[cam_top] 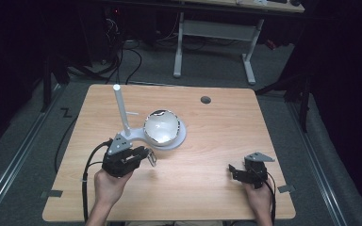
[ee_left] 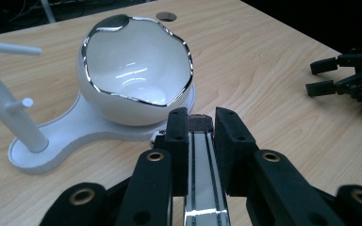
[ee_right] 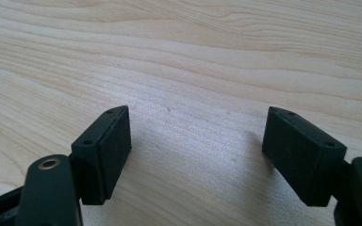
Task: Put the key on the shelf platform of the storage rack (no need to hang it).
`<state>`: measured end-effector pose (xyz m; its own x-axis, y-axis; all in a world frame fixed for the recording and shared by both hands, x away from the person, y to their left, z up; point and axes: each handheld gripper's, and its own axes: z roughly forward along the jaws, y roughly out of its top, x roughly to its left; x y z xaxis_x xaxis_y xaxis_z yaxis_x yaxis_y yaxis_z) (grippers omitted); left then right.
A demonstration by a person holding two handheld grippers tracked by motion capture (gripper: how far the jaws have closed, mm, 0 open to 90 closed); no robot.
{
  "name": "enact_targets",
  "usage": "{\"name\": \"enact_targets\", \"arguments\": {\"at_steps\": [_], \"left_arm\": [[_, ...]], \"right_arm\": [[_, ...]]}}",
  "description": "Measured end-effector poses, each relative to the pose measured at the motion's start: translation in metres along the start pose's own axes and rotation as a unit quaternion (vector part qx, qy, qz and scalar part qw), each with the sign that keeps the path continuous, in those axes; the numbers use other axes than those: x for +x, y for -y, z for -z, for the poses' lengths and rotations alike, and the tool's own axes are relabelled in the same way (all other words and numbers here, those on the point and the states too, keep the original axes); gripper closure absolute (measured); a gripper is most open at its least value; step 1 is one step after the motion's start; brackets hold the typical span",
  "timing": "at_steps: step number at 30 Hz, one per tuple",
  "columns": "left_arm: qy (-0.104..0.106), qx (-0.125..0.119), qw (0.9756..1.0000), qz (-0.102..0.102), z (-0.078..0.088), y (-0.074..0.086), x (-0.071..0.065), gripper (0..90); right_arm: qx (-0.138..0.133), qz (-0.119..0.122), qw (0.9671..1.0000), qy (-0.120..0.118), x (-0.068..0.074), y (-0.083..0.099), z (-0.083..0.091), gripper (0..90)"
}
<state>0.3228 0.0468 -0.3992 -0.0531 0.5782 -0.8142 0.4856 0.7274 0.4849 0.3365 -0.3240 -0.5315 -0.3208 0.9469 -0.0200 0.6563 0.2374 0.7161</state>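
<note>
No brand, label or writing can be read on any thing in view.

Nearest, at the near left of the wooden table (cam_top: 207,141), the left gripper (cam_top: 147,157) is held in a hand with its jaws pointed right and away; they are clamped narrowly on a flat metal strip (ee_left: 202,183), white down its middle with 2 dark lines, whose knurled tip (ee_left: 200,123) is seen between the pads. The strip is held just beside the near edge of the white stand base (ee_left: 75,132).

At the near right, the right gripper (cam_top: 235,172) is held low over bare wood, jaws spread wide with nothing between them, pointed left. A wide stretch of open tabletop is left between the 2 grippers and along the right side.

Farther off, at the table's middle left, a white egg-shaped bowl (cam_top: 161,126) with a jagged silver rim is seated on the stand base. A white post (cam_top: 121,110) with small side pegs is set upright on the base's left lobe. A round cable hole (cam_top: 205,100) is seen near the far edge.
</note>
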Motion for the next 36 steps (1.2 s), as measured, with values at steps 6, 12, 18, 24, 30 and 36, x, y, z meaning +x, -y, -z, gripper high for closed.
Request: {"name": "enact_targets", "arguments": {"at_steps": [6, 12, 18, 24, 30, 36], "left_arm": [[0.012, 0.003, 0.9999, -0.005, -0.004, -0.001, -0.01, 76.2], [0.025, 0.007, 0.9996, -0.01, -0.008, -0.004, -0.022, 76.2], [0.037, 0.003, 0.9991, -0.019, -0.016, -0.008, -0.032, 76.2], [0.043, -0.013, 0.9985, -0.03, -0.025, -0.009, -0.039, 76.2], [0.039, -0.015, 0.9986, -0.032, -0.035, -0.013, -0.045, 76.2], [0.038, -0.026, 0.9986, -0.025, -0.048, -0.018, -0.043, 76.2]], "right_arm": [[0.0, 0.0, 1.0, 0.0, 0.0, 0.0, 0.0, 24.7], [0.0, 0.0, 1.0, 0.0, 0.0, 0.0, 0.0, 24.7], [0.0, 0.0, 1.0, 0.0, 0.0, 0.0, 0.0, 24.7], [0.0, 0.0, 1.0, 0.0, 0.0, 0.0, 0.0, 24.7], [0.0, 0.0, 1.0, 0.0, 0.0, 0.0, 0.0, 24.7], [0.0, 0.0, 1.0, 0.0, 0.0, 0.0, 0.0, 24.7]]}}
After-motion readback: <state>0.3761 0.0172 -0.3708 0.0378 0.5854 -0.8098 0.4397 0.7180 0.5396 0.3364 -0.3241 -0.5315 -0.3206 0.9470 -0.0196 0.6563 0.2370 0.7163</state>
